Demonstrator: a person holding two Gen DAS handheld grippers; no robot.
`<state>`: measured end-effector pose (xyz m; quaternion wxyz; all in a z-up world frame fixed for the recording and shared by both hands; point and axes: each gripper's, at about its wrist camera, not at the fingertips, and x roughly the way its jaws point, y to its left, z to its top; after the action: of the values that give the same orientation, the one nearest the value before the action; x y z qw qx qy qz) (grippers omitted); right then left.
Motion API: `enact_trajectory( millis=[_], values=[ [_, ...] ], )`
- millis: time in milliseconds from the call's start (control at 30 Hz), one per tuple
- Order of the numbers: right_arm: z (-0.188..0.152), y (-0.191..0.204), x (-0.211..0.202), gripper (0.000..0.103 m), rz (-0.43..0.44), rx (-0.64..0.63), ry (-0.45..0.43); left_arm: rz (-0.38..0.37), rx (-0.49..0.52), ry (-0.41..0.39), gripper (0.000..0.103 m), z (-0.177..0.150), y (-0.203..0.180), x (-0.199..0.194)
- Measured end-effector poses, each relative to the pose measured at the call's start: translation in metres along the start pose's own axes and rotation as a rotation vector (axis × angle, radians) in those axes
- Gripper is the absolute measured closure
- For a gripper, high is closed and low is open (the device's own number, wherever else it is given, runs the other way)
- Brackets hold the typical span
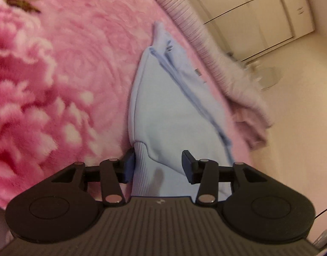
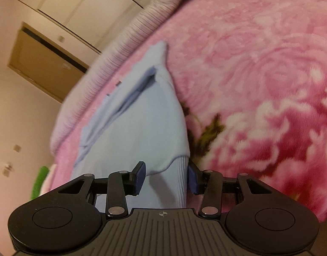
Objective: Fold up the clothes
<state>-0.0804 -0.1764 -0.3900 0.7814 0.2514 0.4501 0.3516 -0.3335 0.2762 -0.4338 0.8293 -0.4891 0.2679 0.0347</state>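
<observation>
Ribbed cuff-like hem of a pale blue knitted garment (image 1: 163, 111) lies between the two black fingers of the left gripper (image 1: 158, 166), and that is the relation the next move turns on. In the left wrist view the left-hand pad touches the ribbed edge, while the right-hand pad stands clear above the cloth with a gap showing, so the jaws are parted and not pinching; the fabric sits between them, loose. From there the garment runs straight away from the gripper, its long axis along the gripper's pointing line, narrowing to a point far up on the fluffy pink floral blanket (image 1: 56, 74). To its right lies the ribbed lilac border of the bed (image 1: 184, 21), then bare cream floor (image 1: 291, 106).

Seen from the right wrist, the same garment (image 2: 137, 123) again stretches forward and away over the pink blanket (image 2: 259, 64), with the lilac border (image 2: 120, 49) on its left. The right gripper (image 2: 166, 177) straddles the other ribbed corner: the ribbing rises between the pads, close to the right-hand one, while the left-hand pad sits off the cloth. These jaws too are apart and grip nothing firmly that I can see.

My judgement is that both hands are equally near, one at each near corner of the hem. Whether they are letting go after a fold or about to take hold I cannot tell; either way, any lift would carry the hem forward along that long axis.
</observation>
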Motion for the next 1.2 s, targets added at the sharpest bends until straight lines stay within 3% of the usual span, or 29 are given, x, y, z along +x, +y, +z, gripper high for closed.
enact_trajectory(
  millis=[33,67,100,167,267,367,467,533,600,700,800,867,967,1100,1200],
  values=[
    [-0.002,-0.001,0.001,0.072,0.012,0.001,0.006,-0.02,0.011,-0.005,0.088,-0.002,0.003,-0.001],
    [-0.004,-0.002,0.002,0.093,0.023,0.003,0.016,-0.029,0.025,-0.013,0.098,-0.002,0.002,-0.001],
    [-0.005,-0.003,0.003,0.096,0.019,0.015,0.034,-0.036,0.039,-0.02,0.1,-0.003,0.002,0.0],
    [0.005,0.002,0.0,0.097,-0.01,0.044,0.038,-0.031,0.01,-0.046,0.101,0.008,-0.01,-0.008],
    [0.029,0.032,-0.034,0.098,0.073,0.035,-0.045,-0.11,0.121,-0.138,0.1,0.027,-0.051,-0.042],
    [0.042,0.054,-0.056,0.098,0.091,0.033,-0.079,-0.123,0.094,-0.142,0.1,0.033,-0.064,-0.05],
    [0.034,0.039,-0.043,0.098,-0.029,0.198,0.032,0.003,0.039,-0.062,0.101,0.021,-0.053,-0.041],
    [0.028,0.035,-0.04,0.098,-0.035,0.236,0.06,0.01,0.063,-0.067,0.101,0.019,-0.057,-0.045],
    [0.03,0.044,-0.047,0.098,-0.013,0.208,0.037,0.001,0.092,-0.092,0.1,0.019,-0.064,-0.053],
    [0.03,0.047,-0.05,0.098,-0.039,0.18,0.025,0.072,0.121,-0.078,0.098,0.013,-0.059,-0.049],
    [0.011,0.042,-0.036,0.096,-0.213,0.064,0.045,0.241,0.126,0.004,0.097,-0.003,-0.039,-0.03],
    [-0.003,0.039,-0.027,0.088,-0.333,-0.018,0.06,0.303,0.185,-0.018,0.095,-0.02,-0.041,-0.04],
    [-0.024,0.059,-0.039,0.067,-0.423,-0.155,0.017,0.395,0.253,-0.044,0.09,-0.038,-0.053,-0.056],
    [-0.046,0.1,-0.049,0.064,-0.426,-0.306,-0.022,0.516,0.426,-0.055,0.089,-0.051,-0.097,-0.064],
    [-0.059,0.13,-0.047,0.058,-0.429,-0.408,-0.029,0.553,0.541,-0.047,0.083,-0.067,-0.133,-0.063]
  ],
)
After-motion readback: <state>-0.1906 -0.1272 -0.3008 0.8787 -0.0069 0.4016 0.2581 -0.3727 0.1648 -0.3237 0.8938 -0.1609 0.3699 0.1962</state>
